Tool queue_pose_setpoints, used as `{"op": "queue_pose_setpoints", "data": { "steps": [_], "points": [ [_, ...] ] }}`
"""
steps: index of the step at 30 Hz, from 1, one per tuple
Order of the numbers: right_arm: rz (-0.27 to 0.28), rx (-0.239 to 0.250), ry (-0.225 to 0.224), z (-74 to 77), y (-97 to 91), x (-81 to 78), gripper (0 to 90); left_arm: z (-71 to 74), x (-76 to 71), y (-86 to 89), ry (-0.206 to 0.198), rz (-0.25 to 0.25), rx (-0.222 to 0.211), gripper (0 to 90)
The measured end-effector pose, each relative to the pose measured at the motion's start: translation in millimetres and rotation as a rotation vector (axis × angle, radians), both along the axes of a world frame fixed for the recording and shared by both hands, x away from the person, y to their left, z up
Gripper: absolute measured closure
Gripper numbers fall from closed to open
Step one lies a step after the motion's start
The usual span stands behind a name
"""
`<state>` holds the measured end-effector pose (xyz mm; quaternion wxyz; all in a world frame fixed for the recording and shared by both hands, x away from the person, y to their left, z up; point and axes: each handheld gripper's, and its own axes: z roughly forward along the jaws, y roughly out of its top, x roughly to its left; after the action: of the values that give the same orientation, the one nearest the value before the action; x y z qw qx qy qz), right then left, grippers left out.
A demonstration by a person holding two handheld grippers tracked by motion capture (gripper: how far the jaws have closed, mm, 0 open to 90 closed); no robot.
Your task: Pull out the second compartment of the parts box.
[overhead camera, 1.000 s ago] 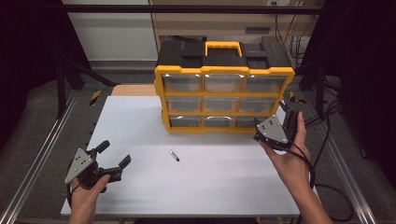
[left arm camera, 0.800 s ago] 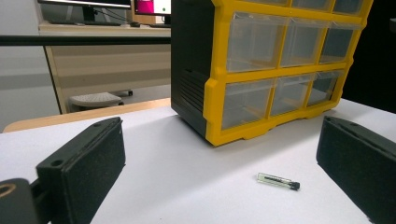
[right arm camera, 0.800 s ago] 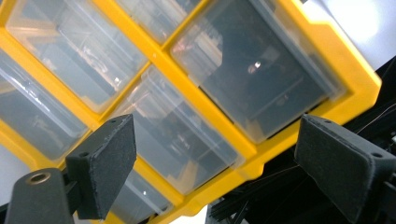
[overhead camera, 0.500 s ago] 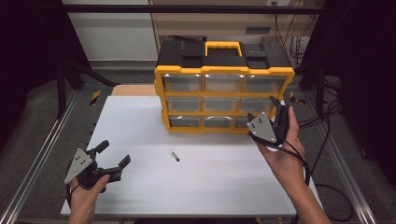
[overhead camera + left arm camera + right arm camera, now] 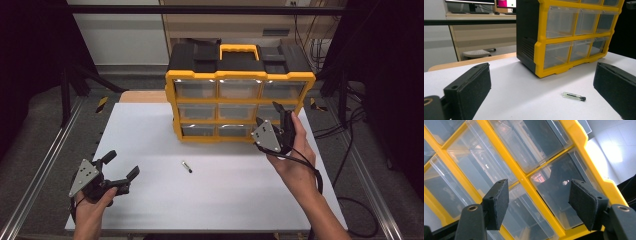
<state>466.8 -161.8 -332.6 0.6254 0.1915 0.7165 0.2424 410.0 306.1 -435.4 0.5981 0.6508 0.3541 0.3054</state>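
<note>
- The yellow-and-black drawer cabinet stood upright at the far middle of the white table, its clear drawers in three rows of three facing the person.
- The right gripper was held up against the cabinet's lower right drawers; its jaws had just been closing, yet stood apart with nothing pinched between them, framing a clear drawer at the cabinet's right edge.
- The drawers looked empty, as far as could be told through the plastic.
- A small clear vial with a dark cap lay on the table in front of the cabinet, well apart from both grippers.
- The left gripper rested at the near left corner, jaws spread wide, holding nothing.
- Dark floor, metal rails and cables surrounded the table.
</note>
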Motion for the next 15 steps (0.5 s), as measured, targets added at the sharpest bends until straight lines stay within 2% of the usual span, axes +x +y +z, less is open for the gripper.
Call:
{"op": "queue_pose_setpoints", "data": {
  "steps": [4, 9, 15],
  "points": [
    [-0.001, -0.018, -0.013, 0.8, 3.2, 1.5, 35.4, -0.2, 0.0, -0.3, 0.001, -0.001, 0.002, 1.4],
    [0.0, -0.068, -0.022, 2.0, 11.4, 5.3, 37.4, -0.3, 0.2, -0.4, 0.003, -0.001, 0.005, 1.4],
    [0.006, -0.095, -0.035, 3.4, 18.4, 8.1, 38.2, -0.4, 0.1, 0.0, 0.003, 0.0, 0.004, 1.5]
  ]
}}
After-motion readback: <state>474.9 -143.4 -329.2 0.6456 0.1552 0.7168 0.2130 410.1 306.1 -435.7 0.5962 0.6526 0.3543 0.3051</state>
